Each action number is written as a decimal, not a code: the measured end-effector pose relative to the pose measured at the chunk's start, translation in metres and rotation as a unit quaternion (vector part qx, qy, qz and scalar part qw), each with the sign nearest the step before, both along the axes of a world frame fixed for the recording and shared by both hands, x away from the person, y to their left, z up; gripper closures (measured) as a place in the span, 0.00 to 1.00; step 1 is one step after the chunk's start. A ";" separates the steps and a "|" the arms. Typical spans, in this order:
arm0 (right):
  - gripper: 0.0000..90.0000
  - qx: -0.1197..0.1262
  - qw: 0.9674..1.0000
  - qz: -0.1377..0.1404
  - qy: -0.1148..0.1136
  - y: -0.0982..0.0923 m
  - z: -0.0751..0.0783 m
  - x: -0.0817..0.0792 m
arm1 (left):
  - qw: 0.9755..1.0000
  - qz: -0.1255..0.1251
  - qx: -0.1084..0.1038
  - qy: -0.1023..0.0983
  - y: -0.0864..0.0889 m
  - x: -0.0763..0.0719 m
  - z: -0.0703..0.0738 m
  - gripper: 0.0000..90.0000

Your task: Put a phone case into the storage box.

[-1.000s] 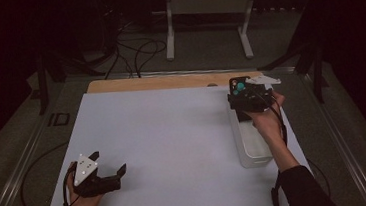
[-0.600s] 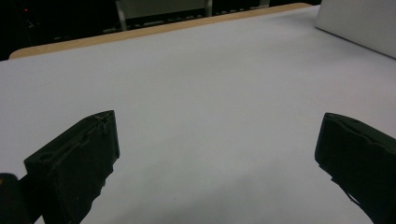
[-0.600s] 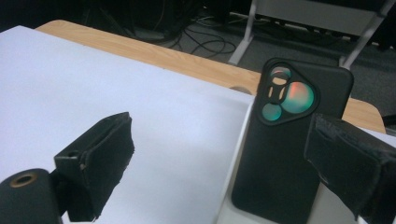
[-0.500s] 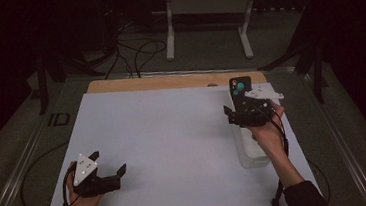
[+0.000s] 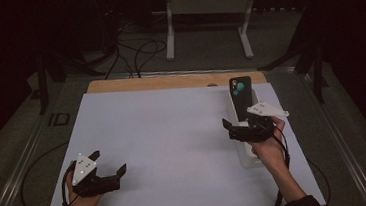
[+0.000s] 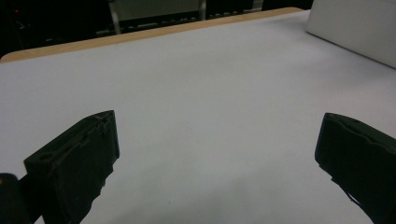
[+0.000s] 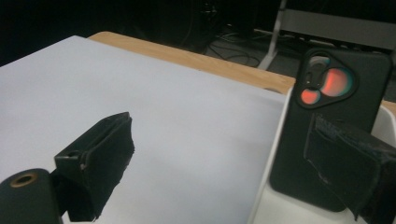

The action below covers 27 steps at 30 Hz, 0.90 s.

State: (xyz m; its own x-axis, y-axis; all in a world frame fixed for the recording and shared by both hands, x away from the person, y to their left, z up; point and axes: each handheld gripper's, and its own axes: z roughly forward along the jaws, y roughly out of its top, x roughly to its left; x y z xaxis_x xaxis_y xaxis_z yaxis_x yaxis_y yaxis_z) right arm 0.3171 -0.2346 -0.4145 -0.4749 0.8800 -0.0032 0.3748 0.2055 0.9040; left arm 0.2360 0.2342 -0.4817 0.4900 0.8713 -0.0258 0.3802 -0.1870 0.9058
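Since a second ago the right gripper (image 5: 238, 128) has drawn back toward the person and away from the far edge of the table, leaving the phone (image 5: 241, 98) standing beyond its jaws, while the left gripper (image 5: 107, 163) has stayed put near the front left corner. The right gripper's jaws stand wide apart and grasp nothing; in the right gripper view one jaw sits just in front of the phone's lower back and the other hangs well off over the white mat (image 7: 140, 102). The phone (image 7: 327, 126), in a dark case with its camera lenses toward the gripper, leans upright at the far end of the white tray (image 5: 248, 155), which lies under the right hand (image 5: 268, 148). The left gripper is likewise released, its jaws spread over bare mat (image 6: 201, 93) with nothing between them. The likely risk is that the phone tips: it appears propped only by the tray's end wall, so a brush from the near jaw, or a nudge to the tray from the hand resting over it, could send it sliding flat or falling out over the rim.
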 end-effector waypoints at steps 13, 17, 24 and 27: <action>0.09 0.030 0.999 0.023 -0.017 -0.007 -0.015 -0.028 | 1.000 0.000 -0.011 -0.008 0.004 -0.002 0.006 0.00; 0.09 0.037 0.998 0.038 -0.029 -0.009 -0.021 -0.040 | 1.000 -0.003 -0.019 -0.013 0.006 -0.004 0.010 0.00; 0.09 0.044 0.998 0.042 -0.033 -0.013 -0.030 -0.050 | 1.000 -0.007 -0.023 -0.018 0.008 -0.005 0.011 0.00; 0.09 0.046 0.997 0.043 -0.035 -0.015 -0.034 -0.054 | 0.999 -0.009 -0.024 -0.022 0.008 -0.006 0.012 0.00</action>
